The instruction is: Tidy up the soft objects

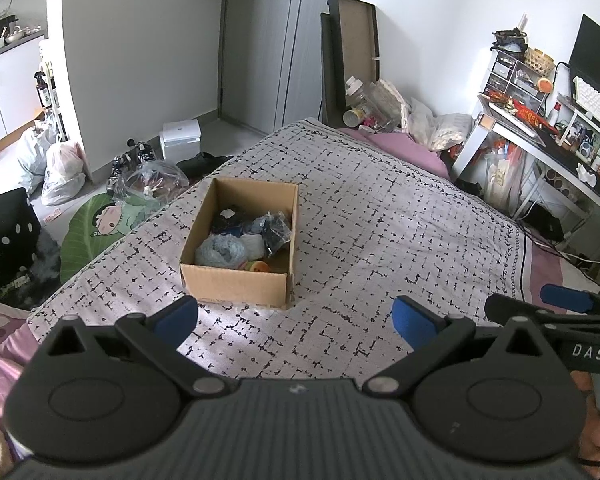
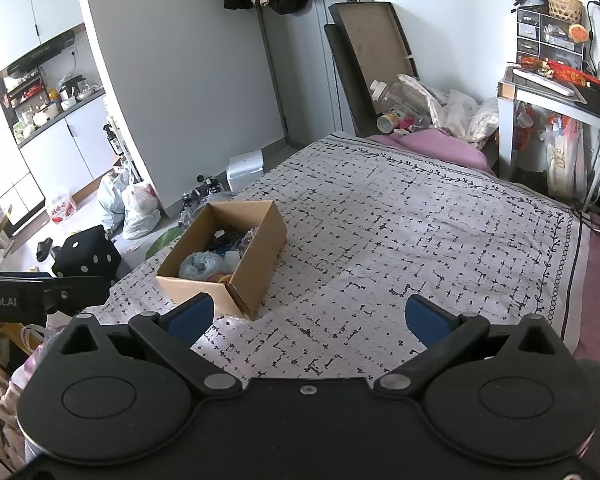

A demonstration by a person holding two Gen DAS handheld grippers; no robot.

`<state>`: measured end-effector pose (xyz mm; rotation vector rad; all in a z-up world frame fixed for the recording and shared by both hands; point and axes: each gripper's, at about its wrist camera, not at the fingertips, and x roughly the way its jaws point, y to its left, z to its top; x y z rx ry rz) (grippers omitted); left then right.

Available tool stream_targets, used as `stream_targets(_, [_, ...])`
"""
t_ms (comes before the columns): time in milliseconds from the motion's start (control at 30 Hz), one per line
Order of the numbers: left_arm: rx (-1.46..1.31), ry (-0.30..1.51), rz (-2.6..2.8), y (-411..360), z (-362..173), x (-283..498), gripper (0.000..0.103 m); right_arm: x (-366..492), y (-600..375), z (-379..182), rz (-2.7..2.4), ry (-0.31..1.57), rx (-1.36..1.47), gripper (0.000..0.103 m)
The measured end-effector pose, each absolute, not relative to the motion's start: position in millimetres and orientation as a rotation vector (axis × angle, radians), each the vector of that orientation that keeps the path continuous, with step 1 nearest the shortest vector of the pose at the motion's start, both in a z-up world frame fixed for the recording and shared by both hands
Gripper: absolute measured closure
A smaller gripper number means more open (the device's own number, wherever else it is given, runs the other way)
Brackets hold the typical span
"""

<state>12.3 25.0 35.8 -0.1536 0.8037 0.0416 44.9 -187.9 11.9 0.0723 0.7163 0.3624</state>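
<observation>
Both my left tongs (image 1: pixel 296 318) and right tongs (image 2: pixel 310 318) hang spread and empty over the bed (image 1: pixel 380 208), so with the soft things (image 1: pixel 244 240) already in the box (image 1: pixel 236 284) at 11 o'clock, sorting looks finished and I'd only check for strays.

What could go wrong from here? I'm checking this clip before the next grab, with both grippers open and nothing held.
1. The cardboard box sits on a soft bedspread, so pressing in could tip or slide it.
2. The crinkled plastic bag lies on the other soft items, so fingers may snag it along with the pale blue bundle.
3. The left gripper and right gripper are close together and could collide.
</observation>
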Motion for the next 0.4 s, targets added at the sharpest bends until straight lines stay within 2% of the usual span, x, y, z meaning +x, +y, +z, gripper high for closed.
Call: stream_targets(400, [-0.153, 0.801, 0.039, 26.4, 33.2, 10.7, 0.000, 45.0, -188.9, 8.0, 0.366, 0.727, 0.088, 0.000])
